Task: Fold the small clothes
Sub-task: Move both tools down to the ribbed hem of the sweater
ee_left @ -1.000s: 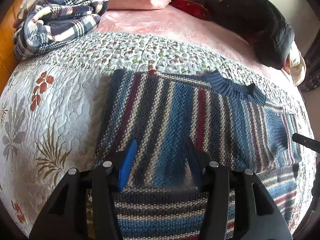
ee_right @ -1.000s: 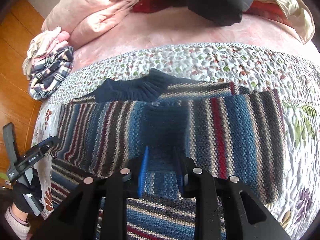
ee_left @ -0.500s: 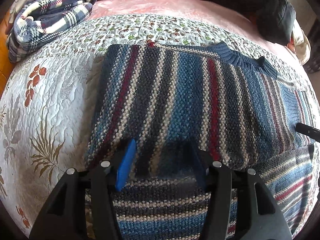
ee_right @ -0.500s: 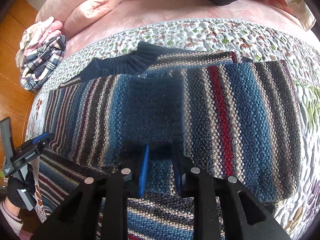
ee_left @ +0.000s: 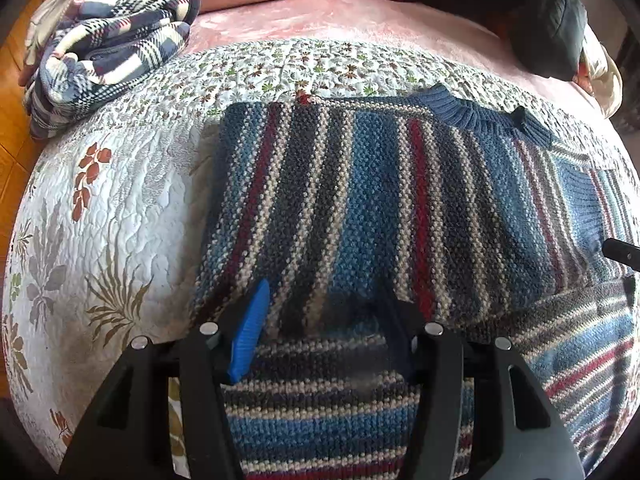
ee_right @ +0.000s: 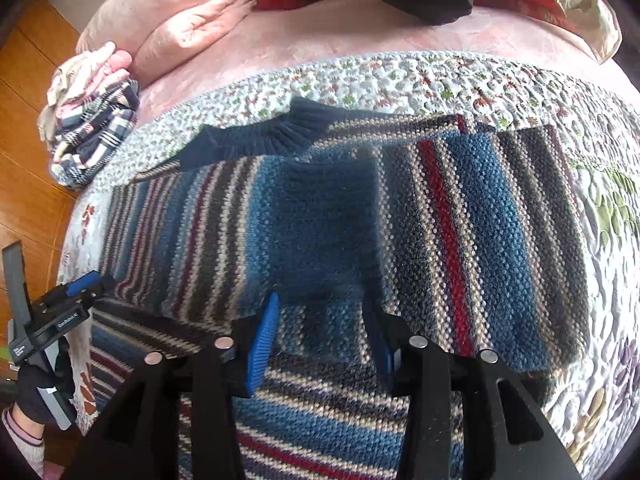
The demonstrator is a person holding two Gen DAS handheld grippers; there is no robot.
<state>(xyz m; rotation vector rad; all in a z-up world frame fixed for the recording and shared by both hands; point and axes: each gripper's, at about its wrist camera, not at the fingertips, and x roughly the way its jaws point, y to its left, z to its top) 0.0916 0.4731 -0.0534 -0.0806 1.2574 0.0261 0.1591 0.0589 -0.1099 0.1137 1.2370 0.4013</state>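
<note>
Bed (ee_left: 120,216): quilt-covered; striped sweater (ee_left: 360,208) laid across its near edge, collar toward the far side, sleeves folded in.
Sweater risk: the loose knit could be snagged on a tip and the fold dragged open.
Left tool (ee_left: 320,332): jaws spread, tips over the lower fold; nothing pinched.
Right tool (ee_right: 320,332): jaws spread, likewise unloaded.
Hidden: hem cut off below both views; contact between tips and cloth cannot be judged.
</note>
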